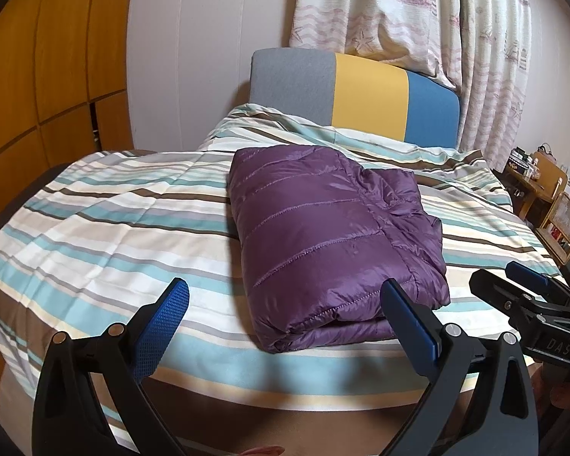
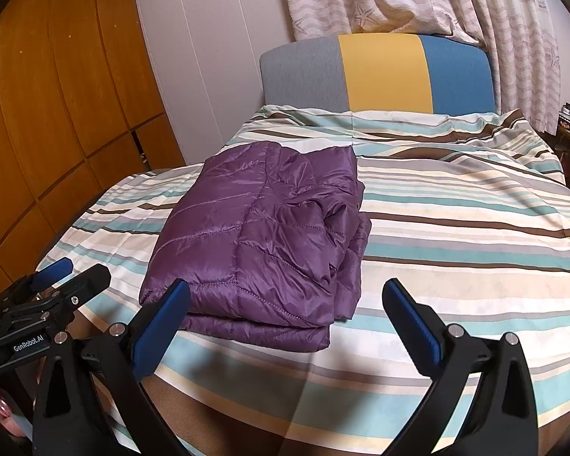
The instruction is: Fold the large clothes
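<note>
Purple quilted down jacket (image 1: 334,243) lies folded in a compact rectangle on the striped bed (image 1: 106,228), long axis running away toward the headboard; left gripper (image 1: 285,326) and right gripper (image 2: 285,326) hover at its near edge, fingers apart, empty; left gripper is nearer; folding appears complete.

We see a bed cover with teal, brown, cream and grey stripes (image 1: 106,205), which lies over the whole bed. Behind it stands a padded headboard in grey, yellow and blue panels (image 2: 383,72). Above the headboard hangs a pale curtain printed with ships and starfish (image 1: 399,11). On the left is an orange-brown wooden wardrobe (image 2: 57,106). At the far right we see a small wooden chair (image 1: 551,182).
</note>
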`<state>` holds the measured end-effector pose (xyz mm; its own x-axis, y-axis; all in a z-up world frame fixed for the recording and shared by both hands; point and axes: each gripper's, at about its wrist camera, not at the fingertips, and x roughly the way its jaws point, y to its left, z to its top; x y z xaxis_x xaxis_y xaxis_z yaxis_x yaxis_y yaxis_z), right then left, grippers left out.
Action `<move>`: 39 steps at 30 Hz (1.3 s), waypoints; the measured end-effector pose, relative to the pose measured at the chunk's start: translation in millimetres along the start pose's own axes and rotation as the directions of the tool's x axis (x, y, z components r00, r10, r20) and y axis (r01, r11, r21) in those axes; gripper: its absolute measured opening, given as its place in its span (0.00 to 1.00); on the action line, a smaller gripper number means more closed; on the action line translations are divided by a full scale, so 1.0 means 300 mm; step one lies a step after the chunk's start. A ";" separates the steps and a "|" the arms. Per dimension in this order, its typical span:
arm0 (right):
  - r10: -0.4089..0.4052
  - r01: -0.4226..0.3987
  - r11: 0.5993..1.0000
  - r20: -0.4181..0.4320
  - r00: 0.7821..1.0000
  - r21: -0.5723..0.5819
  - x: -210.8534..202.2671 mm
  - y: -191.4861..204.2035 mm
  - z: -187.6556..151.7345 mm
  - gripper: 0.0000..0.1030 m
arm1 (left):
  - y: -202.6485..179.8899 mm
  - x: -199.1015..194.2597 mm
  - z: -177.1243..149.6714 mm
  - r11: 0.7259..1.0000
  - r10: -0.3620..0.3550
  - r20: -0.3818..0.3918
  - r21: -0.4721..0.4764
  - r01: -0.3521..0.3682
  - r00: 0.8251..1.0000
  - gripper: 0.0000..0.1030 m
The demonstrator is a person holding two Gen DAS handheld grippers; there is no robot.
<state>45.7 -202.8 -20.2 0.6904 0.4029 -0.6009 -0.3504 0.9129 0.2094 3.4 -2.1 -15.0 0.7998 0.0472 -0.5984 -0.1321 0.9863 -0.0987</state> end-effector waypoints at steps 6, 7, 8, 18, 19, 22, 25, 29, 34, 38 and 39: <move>-0.002 0.002 1.000 -0.006 1.000 0.004 0.010 -0.001 -0.002 0.98 | -0.012 -0.002 -0.007 1.000 0.001 0.002 0.013 -0.001 1.000 0.97; -0.002 0.002 1.000 -0.007 1.000 0.006 0.010 -0.001 -0.002 0.98 | -0.015 -0.002 -0.008 1.000 0.000 0.003 0.016 0.000 1.000 0.97; 0.000 0.000 1.000 -0.006 1.000 0.007 0.011 -0.001 -0.002 0.98 | -0.015 -0.002 -0.008 1.000 0.000 0.003 0.016 0.000 1.000 0.97; -0.004 0.004 1.000 -0.010 1.000 0.003 0.012 0.003 -0.002 0.98 | -0.019 0.001 -0.009 1.000 -0.001 -0.006 0.006 0.001 1.000 0.97; -0.003 0.003 1.000 -0.010 1.000 0.005 0.012 0.001 -0.003 0.98 | -0.018 0.002 -0.011 1.000 -0.001 -0.009 0.005 0.002 1.000 0.97; -0.003 0.003 1.000 -0.015 1.000 0.003 0.012 -0.001 -0.003 0.98 | -0.015 0.006 -0.013 1.000 -0.007 -0.018 -0.002 0.007 1.000 0.97; -0.002 0.002 1.000 -0.015 1.000 0.001 0.012 -0.001 -0.003 0.98 | -0.015 0.004 -0.015 1.000 -0.005 -0.018 -0.004 0.005 1.000 0.97; -0.004 0.004 1.000 -0.017 1.000 0.002 0.014 -0.001 -0.003 0.98 | -0.019 0.001 -0.015 1.000 0.002 -0.016 0.003 -0.002 1.000 0.97; -0.004 0.004 1.000 -0.015 1.000 -0.001 0.013 0.000 -0.003 0.98 | -0.021 -0.002 -0.018 0.998 0.069 -0.003 0.006 -0.069 0.998 0.97; -0.003 0.003 1.000 -0.019 1.000 0.002 0.015 -0.002 -0.004 0.98 | -0.013 0.011 -0.022 0.997 0.081 -0.023 -0.002 -0.081 0.996 0.97; -0.002 0.002 1.000 -0.020 1.000 0.002 0.015 -0.004 -0.006 0.98 | -0.011 0.018 -0.023 0.996 0.094 -0.030 -0.002 -0.094 0.995 0.97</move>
<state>48.1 -202.2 -24.5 0.6784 0.3997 -0.6165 -0.3477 0.9138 0.2098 4.0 -6.1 -23.3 0.7659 0.1346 -0.6288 -0.2076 0.9772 -0.0437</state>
